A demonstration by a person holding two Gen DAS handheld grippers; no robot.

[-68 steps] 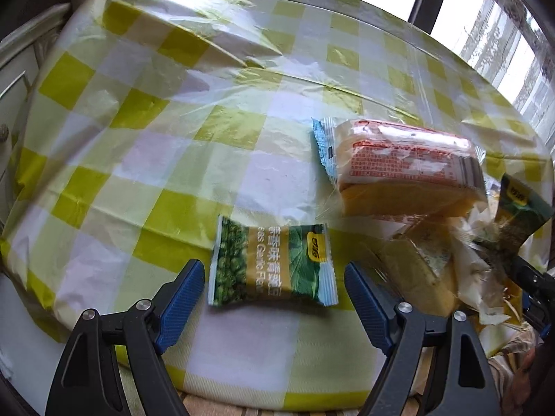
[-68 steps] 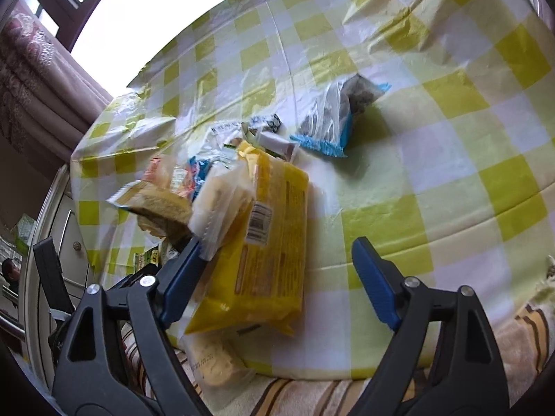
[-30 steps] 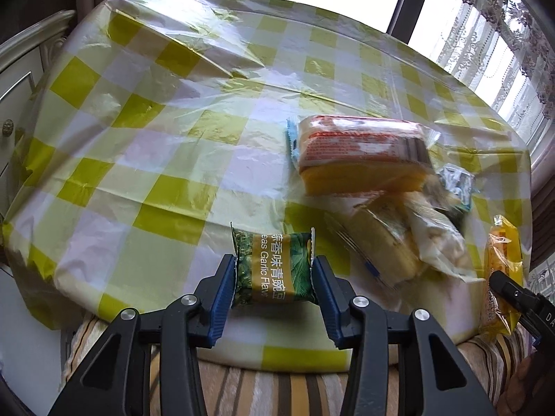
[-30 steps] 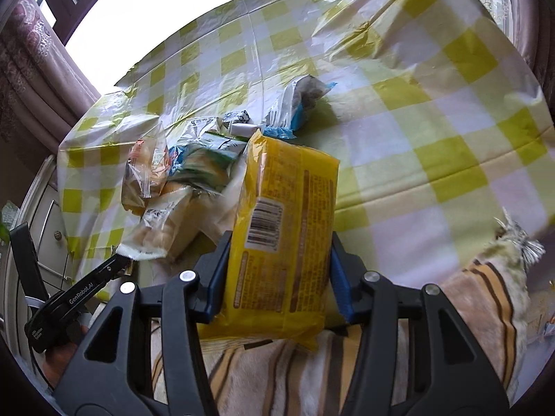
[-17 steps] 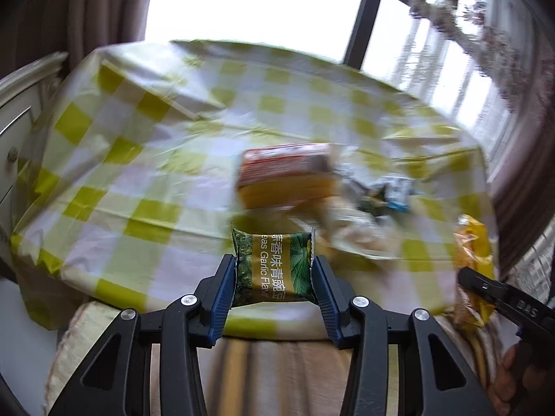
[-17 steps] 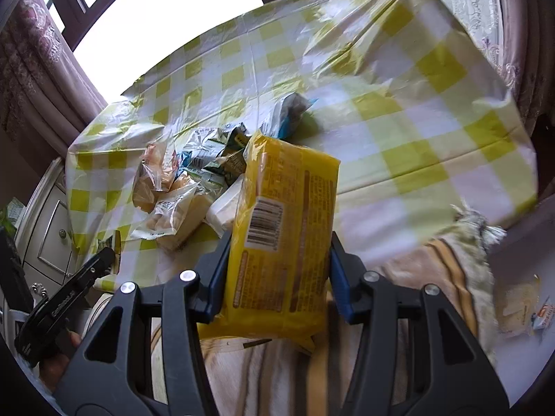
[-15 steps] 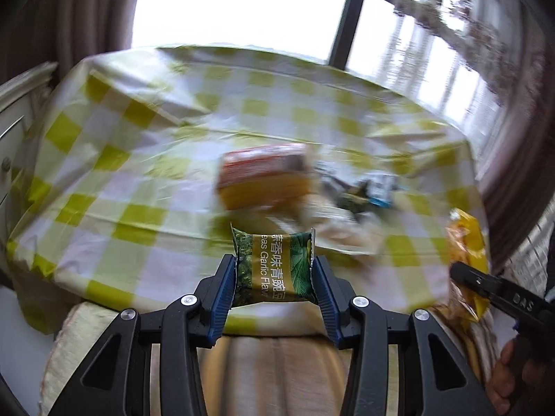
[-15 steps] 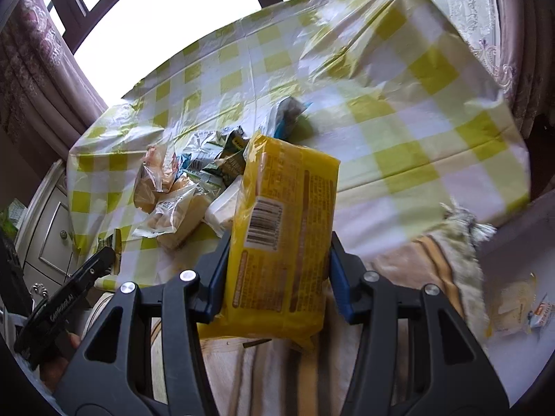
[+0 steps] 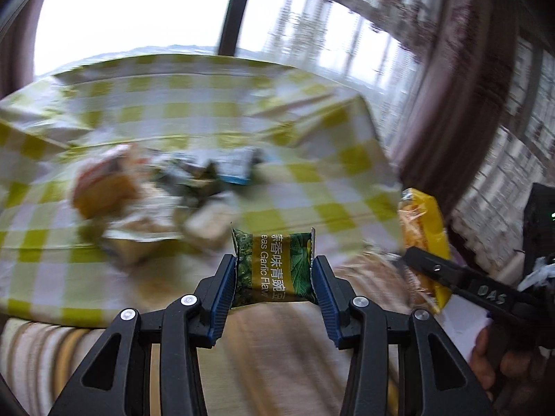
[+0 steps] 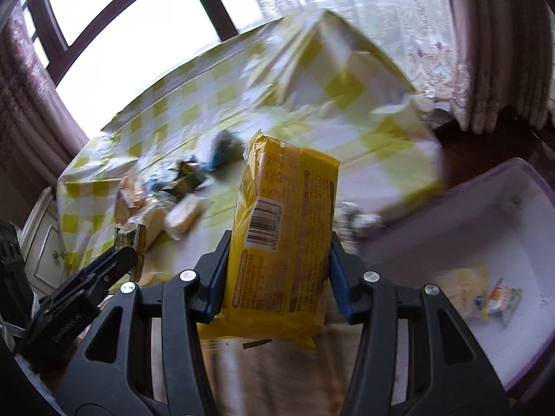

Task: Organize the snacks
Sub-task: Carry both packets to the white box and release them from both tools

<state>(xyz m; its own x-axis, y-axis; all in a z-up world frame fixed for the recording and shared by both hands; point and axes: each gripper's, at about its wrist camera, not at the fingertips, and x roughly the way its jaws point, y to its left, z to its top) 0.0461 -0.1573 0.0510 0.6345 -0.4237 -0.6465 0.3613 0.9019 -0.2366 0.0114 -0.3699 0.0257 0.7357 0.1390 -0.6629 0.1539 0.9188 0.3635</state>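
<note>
Two packets are now clear of the table (image 9: 194, 104): my left gripper (image 9: 274, 277) clamps the green pea packet (image 9: 274, 268), my right gripper (image 10: 279, 270) the yellow biscuit pack (image 10: 281, 242). Since a second ago both have swung off the snack pile (image 10: 166, 190), and a white bin (image 10: 520, 242) has appeared at right, probably their destination

Blown-out window (image 9: 131, 24) backlight, heavy motion blur, fisheye-bent edges
</note>
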